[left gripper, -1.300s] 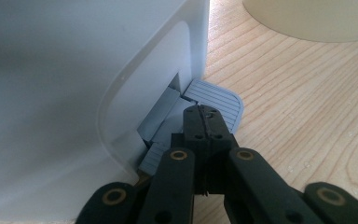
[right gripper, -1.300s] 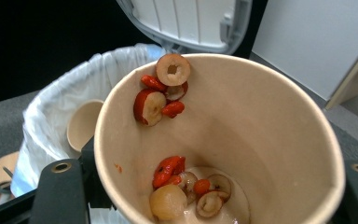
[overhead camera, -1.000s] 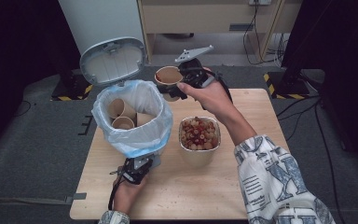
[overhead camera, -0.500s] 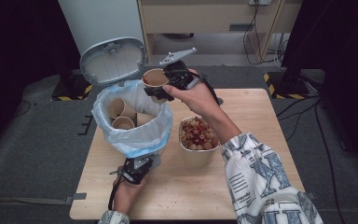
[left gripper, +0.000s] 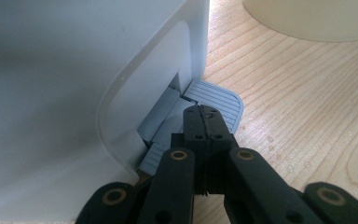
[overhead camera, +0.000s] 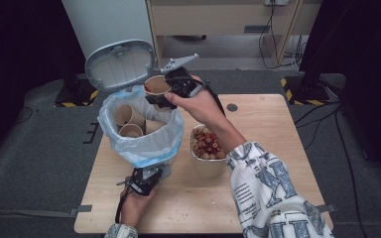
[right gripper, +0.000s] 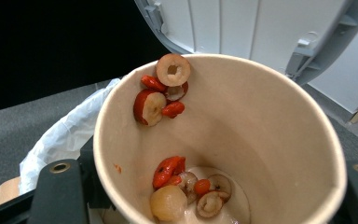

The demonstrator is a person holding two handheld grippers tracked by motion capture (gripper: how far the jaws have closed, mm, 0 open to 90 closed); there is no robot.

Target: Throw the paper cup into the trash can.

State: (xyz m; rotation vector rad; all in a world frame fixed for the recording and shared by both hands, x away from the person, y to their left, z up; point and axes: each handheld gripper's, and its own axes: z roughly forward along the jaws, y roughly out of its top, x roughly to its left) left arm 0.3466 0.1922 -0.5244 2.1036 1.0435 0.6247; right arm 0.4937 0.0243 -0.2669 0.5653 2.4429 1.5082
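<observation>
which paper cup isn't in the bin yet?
The paper cup clamped in the right gripper over the bin's rim; the other cups lie inside the bag.

the paper cup (right gripper: 223, 140) runs off the bottom of the right gripper view, its base unseen, and its wall hides the right gripper's jaw tips. in the high view the bin bag (overhead camera: 144, 141) covers the bin body and most of the left gripper (overhead camera: 146, 179). the foil tray's (overhead camera: 209, 161) near side sits behind a patterned sleeve (overhead camera: 263, 188).
</observation>
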